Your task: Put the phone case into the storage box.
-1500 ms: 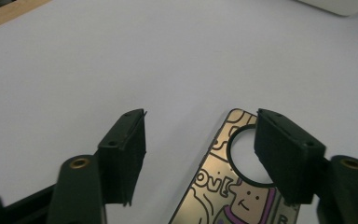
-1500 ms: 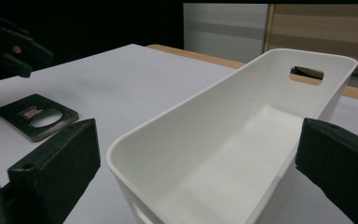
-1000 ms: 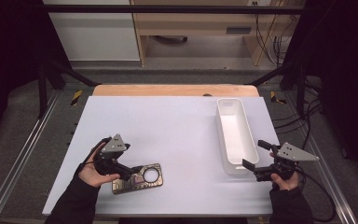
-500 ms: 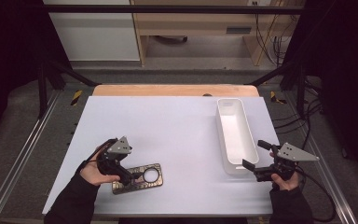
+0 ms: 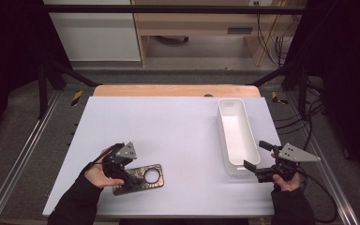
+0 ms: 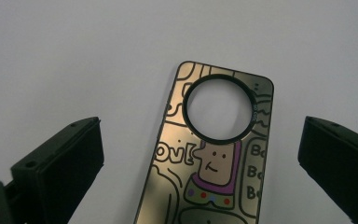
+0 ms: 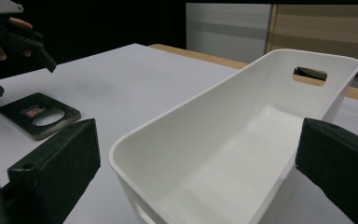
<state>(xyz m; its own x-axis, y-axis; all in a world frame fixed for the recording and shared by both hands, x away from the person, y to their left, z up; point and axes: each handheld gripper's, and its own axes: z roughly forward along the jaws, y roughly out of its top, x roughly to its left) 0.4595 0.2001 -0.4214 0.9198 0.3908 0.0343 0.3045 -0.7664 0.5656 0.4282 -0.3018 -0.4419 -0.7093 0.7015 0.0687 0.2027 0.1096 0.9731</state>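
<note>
One phone case (image 6: 209, 158) flat btwn wide-open left gripper (image 6: 200, 154) fingers, one white bin (image 7: 242, 140), right gripper (image 7: 196, 163) fingers wide open, empty

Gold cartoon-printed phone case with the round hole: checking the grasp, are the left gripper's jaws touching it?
Apart. The left gripper view shows the left gripper open, table visible between each jaw and the gold phone case.

My left gripper (image 5: 130, 179) hangs tilted over the flat bronze metal plate with a round hole (image 5: 140, 178), jaws spread wide. My right gripper (image 5: 254, 157), well right of it, gapes too.
</note>
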